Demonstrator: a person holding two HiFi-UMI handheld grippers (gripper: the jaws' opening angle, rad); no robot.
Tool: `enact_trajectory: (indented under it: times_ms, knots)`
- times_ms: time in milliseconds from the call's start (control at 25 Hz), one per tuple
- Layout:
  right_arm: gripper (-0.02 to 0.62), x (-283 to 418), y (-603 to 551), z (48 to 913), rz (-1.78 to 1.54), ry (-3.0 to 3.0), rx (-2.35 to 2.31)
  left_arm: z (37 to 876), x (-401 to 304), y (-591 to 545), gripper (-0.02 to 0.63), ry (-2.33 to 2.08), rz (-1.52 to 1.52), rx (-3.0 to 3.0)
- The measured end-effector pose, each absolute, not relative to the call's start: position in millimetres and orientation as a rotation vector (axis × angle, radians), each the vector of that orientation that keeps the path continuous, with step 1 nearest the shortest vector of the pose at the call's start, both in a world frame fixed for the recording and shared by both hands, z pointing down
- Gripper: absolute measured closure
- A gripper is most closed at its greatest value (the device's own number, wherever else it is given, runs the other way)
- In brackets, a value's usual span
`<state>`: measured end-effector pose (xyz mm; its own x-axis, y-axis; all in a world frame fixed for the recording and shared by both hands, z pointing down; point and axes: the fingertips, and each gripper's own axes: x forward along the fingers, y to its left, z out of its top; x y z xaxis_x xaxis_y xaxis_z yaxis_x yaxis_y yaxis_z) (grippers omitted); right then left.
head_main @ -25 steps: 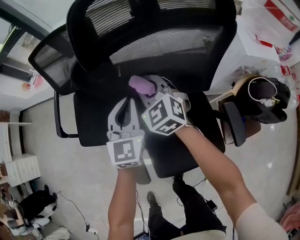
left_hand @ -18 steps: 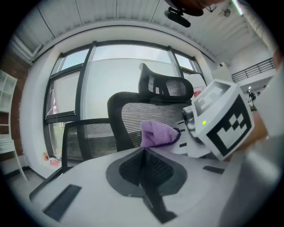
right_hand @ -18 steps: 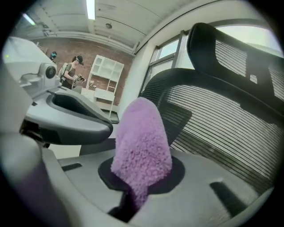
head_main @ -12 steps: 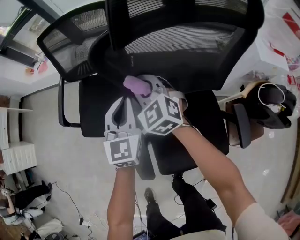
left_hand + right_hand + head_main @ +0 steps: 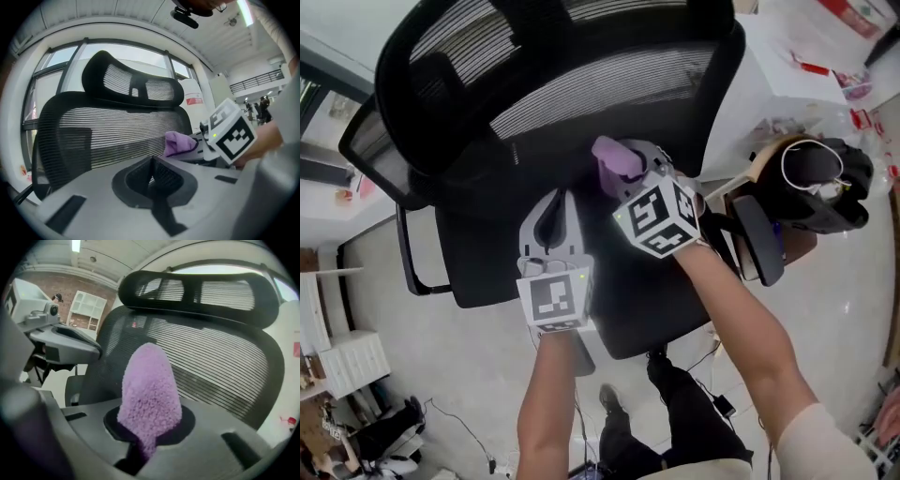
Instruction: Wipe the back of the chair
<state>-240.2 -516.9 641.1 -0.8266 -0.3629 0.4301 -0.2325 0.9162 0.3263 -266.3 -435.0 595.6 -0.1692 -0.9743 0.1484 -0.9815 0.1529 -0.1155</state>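
Note:
A black mesh chair back (image 5: pixel 581 94) with a headrest (image 5: pixel 478 28) fills the top of the head view. My right gripper (image 5: pixel 623 161) is shut on a purple fluffy cloth (image 5: pixel 614 155), which it holds at the lower part of the back, above the seat (image 5: pixel 487 253). In the right gripper view the cloth (image 5: pixel 150 390) stands up between the jaws in front of the mesh (image 5: pixel 215 362). My left gripper (image 5: pixel 551 211) hangs over the seat just left of it, shut on nothing. The left gripper view shows its pads (image 5: pixel 161 176) meeting, with the cloth (image 5: pixel 179 143) to the right.
An armrest (image 5: pixel 759 239) juts out on the right, beside a wooden stool with a black bag (image 5: pixel 825 187). A white table (image 5: pixel 797 66) with small items is at top right. Another mesh panel (image 5: pixel 370 141) shows at left. The person's legs (image 5: pixel 675 412) are below the seat.
My right gripper has carried the purple cloth to the right along the lower chair back. The left gripper has stayed near the seat, still shut.

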Motion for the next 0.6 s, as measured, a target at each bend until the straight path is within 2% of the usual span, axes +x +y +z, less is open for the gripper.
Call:
enact_trajectory:
  times_ms: [280, 600]
  knots:
    - [0.561, -117, -636, 652, -0.198, -2.495, 0.714, 597, -166, -516, 0.6, -2.186, 0.287, 2.208]
    - [0.562, -104, -640, 653, -0.197, -2.491, 0.715, 600, -144, -528, 0.6, -2.153, 0.3, 2.242]
